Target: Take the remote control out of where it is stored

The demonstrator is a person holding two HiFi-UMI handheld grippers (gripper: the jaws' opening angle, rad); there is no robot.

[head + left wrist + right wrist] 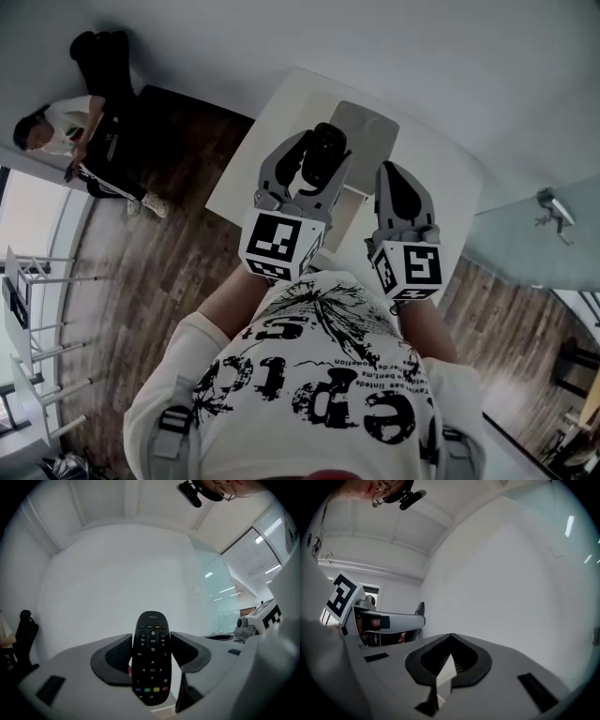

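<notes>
Wood-plank floor [159,281] runs down the left and lower right of the head view. White wall [117,573] fills the background of both gripper views.

White worktop [281,122] stands at upper centre, 1 corner toward the camera. A grey panel [367,131] lies near its far edge; can't tell what it is.

Person holding the rig wears a white T-shirt [319,375] with black print. A 2nd person [66,127] sits at upper left, well away from the worktop.

2 claws are held up side by side in front of the chest, each with a marker cube at its rear: left cube [279,244], right cube [410,270].

Left claw [314,167] [151,641]: jaws stand wide but clamped, 1 dark pad on each long side of the remote [151,663]. The remote is black, upright, button face toward the camera, top end rising above the jaw tips. In the head view the remote [326,148] shows over the worktop's middle, off its surface.

Right claw [398,192] [451,639]: jaw tips meet, nothing between them.
</notes>
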